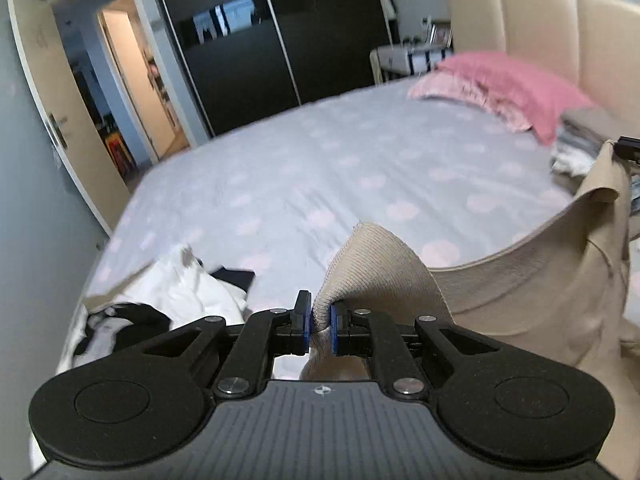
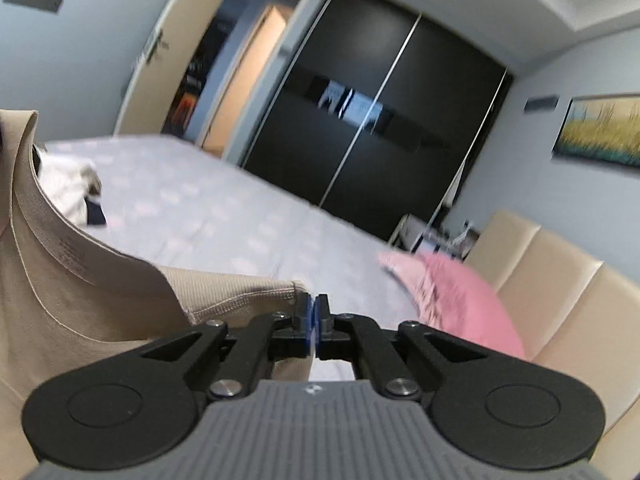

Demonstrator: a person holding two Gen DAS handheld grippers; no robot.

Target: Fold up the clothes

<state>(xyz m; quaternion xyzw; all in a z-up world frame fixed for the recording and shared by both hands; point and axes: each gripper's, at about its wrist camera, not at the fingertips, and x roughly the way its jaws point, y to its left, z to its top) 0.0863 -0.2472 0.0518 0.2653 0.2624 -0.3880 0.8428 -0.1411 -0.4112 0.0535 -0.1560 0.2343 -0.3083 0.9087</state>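
Observation:
A beige knit garment (image 1: 532,280) hangs in the air above the bed, stretched between both grippers. My left gripper (image 1: 320,320) is shut on its ribbed hem corner (image 1: 380,256). My right gripper (image 2: 313,322) is shut on another stitched edge of the same garment (image 2: 100,300), which drapes off to the left in the right wrist view. The right gripper's tip also shows at the far right of the left wrist view (image 1: 628,146), holding the cloth up.
The bed (image 1: 320,160) has a grey sheet with pink dots. A pile of white and black clothes (image 1: 160,300) lies at its near left. Pink pillows (image 1: 512,88) and a stack of folded clothes (image 1: 584,136) lie by the beige headboard (image 1: 560,28). A black wardrobe (image 1: 280,40) and an open door (image 1: 60,112) stand beyond.

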